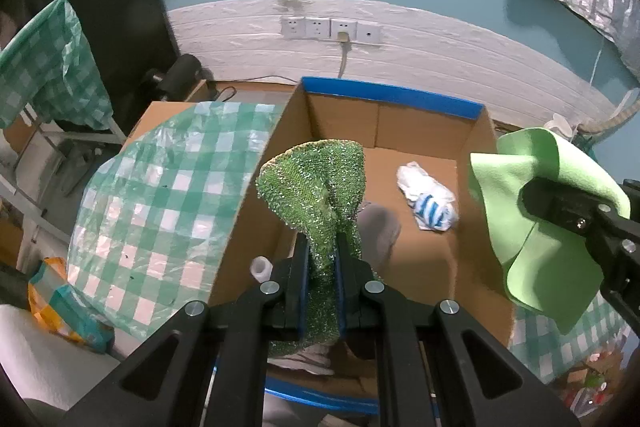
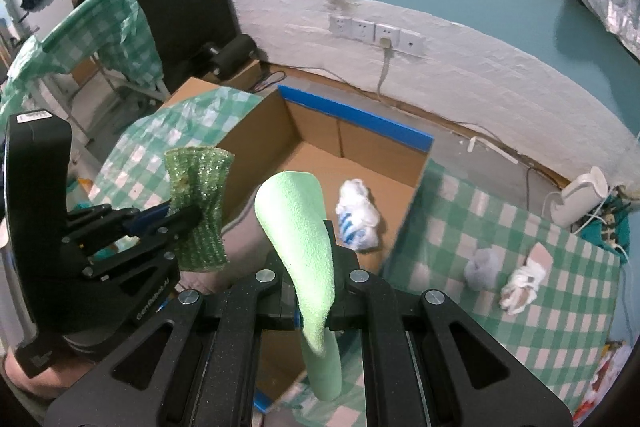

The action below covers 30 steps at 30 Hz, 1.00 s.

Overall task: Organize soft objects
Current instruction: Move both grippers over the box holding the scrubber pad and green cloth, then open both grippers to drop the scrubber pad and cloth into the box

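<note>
My left gripper (image 1: 322, 247) is shut on a glittery dark-green scrub cloth (image 1: 316, 179) and holds it above the open cardboard box (image 1: 340, 111). It also shows in the right wrist view (image 2: 198, 215). My right gripper (image 2: 312, 239) is shut on a light-green cloth (image 2: 304, 223), held over the box's near right side; the cloth also shows in the left wrist view (image 1: 532, 211). A balled white and blue-striped sock (image 1: 428, 197) lies on the box floor, also in the right wrist view (image 2: 358, 215). A grey soft item (image 1: 378, 227) lies in the box under the scrub cloth.
The box has blue tape on its rim (image 2: 352, 115) and stands on a green checked tablecloth (image 2: 500, 227). A grey sock ball (image 2: 482, 267) and a white and pink sock (image 2: 524, 281) lie on the cloth to the right. A white wall with sockets (image 2: 376, 31) is behind.
</note>
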Motion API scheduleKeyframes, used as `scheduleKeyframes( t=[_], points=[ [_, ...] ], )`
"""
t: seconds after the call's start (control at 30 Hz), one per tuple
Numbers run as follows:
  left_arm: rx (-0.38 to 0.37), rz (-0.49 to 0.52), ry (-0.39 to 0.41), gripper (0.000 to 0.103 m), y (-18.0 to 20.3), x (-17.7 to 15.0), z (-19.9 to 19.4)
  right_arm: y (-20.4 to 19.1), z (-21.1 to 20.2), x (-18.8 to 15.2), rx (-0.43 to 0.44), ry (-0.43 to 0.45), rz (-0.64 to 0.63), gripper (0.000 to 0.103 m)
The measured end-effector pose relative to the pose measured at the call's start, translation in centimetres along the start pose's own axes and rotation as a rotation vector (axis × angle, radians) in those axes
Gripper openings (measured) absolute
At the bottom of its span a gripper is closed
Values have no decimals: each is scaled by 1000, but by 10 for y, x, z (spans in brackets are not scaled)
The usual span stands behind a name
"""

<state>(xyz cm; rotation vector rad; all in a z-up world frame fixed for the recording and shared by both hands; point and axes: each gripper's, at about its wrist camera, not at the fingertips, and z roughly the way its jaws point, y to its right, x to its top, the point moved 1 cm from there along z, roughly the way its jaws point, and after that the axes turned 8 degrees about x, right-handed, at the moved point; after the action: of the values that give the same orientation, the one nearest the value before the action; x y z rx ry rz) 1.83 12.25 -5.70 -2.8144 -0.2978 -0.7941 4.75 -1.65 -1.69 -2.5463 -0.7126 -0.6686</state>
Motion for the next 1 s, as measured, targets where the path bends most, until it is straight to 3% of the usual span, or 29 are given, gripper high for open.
scheduleKeyframes(
  t=[0.23,0.27,0.4,0.47,0.6,0.8,1.0],
  points=[
    [58,-8,-35,12,-8,-2,20,-6,23,1,46,-40,13,8],
    [64,-8,-43,15,-9,-2,22,-6,24,0,45,-45,17,13],
    [84,-17,-49,33,-11,-2,25,-4,25,-2,37,-40,25,55],
    [95,-18,-38,40,-12,0,22,-4,21,-2,17,-20,28,60],
    [126,-1,-1,59,-11,2,14,2,12,-1,23,-1,41,60],
    [140,28,3,66,-5,0,11,24,4,-13,-6,1,77,60],
    [42,38,6,67,9,-1,1,52,-5,-32,-16,0,123,60]
  ],
)
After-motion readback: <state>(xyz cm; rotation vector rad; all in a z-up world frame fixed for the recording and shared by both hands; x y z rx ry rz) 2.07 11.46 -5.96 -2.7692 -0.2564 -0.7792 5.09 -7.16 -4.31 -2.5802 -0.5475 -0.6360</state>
